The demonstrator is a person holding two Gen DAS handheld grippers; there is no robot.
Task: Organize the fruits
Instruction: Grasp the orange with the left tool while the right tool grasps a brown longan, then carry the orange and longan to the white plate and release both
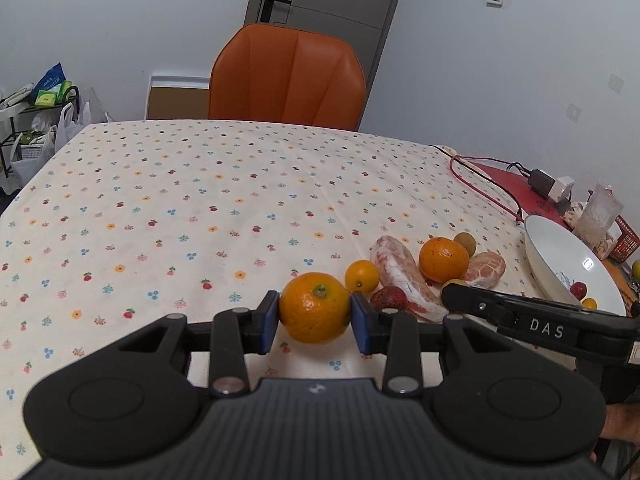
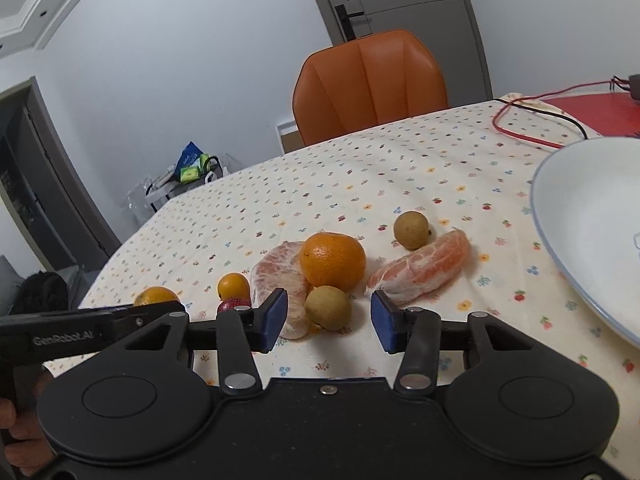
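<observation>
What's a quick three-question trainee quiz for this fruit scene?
1. True or false: the left gripper is clamped on an orange.
2. What sits between the open fingers of the right gripper? A) a strawberry B) a small round brown fruit C) a peeled segment
3. In the left wrist view, what is already in the white bowl?
Key: 1 true; 2 B; 3 a small red fruit and a small orange one.

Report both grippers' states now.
Left gripper: shut on the orange.
Right gripper: open, holding nothing; a longan sits between its pads.
</observation>
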